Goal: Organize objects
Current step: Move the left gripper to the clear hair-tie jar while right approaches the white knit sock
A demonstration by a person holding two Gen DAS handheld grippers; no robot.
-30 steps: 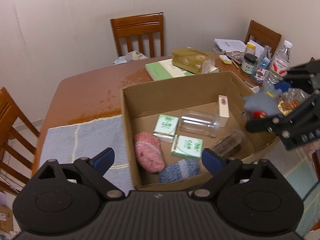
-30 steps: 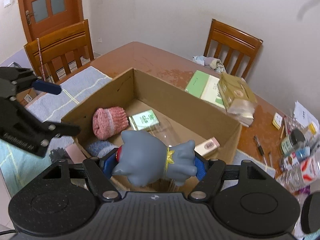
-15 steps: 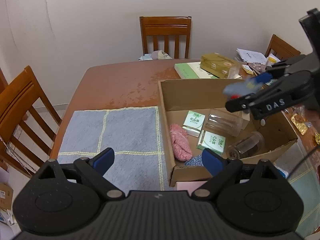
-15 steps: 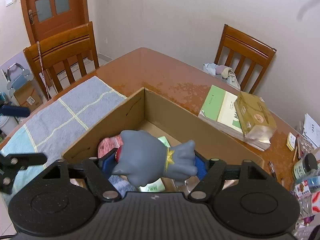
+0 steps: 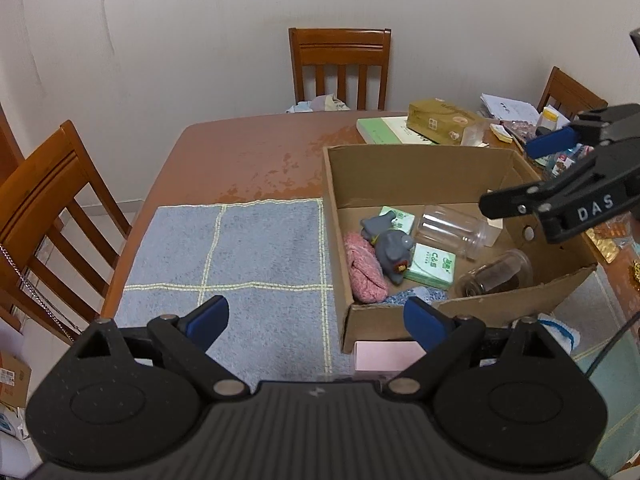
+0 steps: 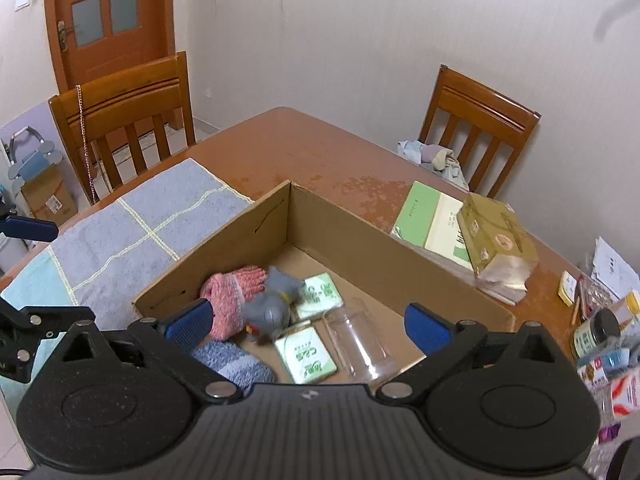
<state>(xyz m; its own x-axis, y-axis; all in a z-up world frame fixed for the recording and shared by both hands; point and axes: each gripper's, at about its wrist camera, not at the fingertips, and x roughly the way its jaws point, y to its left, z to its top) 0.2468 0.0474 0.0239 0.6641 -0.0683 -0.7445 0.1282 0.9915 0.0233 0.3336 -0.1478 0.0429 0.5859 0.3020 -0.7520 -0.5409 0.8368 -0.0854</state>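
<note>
An open cardboard box point(image 5: 400, 172) point(image 6: 360, 240) stands on the wooden table. Inside, a grey toy figure point(image 5: 390, 246) point(image 6: 268, 310) lies on its side between a pink sock point(image 5: 364, 272) point(image 6: 232, 292) and two green packets point(image 5: 432, 266) point(image 6: 306, 354). A clear jar point(image 5: 452, 232) point(image 6: 360, 344), a brown jar point(image 5: 496, 276) and a blue sock point(image 6: 232, 360) also lie in the box. My right gripper point(image 6: 308, 320) point(image 5: 528, 172) hovers over the box, its jaws opening wide with nothing between them. My left gripper point(image 5: 316, 320) is open and empty over the mat, beside the box's near left corner.
A blue-grey checked mat point(image 5: 248, 248) covers the table left of the box. A pink carton point(image 5: 384, 354) sits against the box's near wall. A green book and tissue pack point(image 5: 440, 120) lie behind it, and bottles and jars point(image 6: 600, 336) crowd the right. Wooden chairs point(image 5: 340, 64) surround the table.
My right gripper has opened and let go of the grey toy, which has dropped into the box beside the pink sock. My left gripper has shifted left, away from over the box.
</note>
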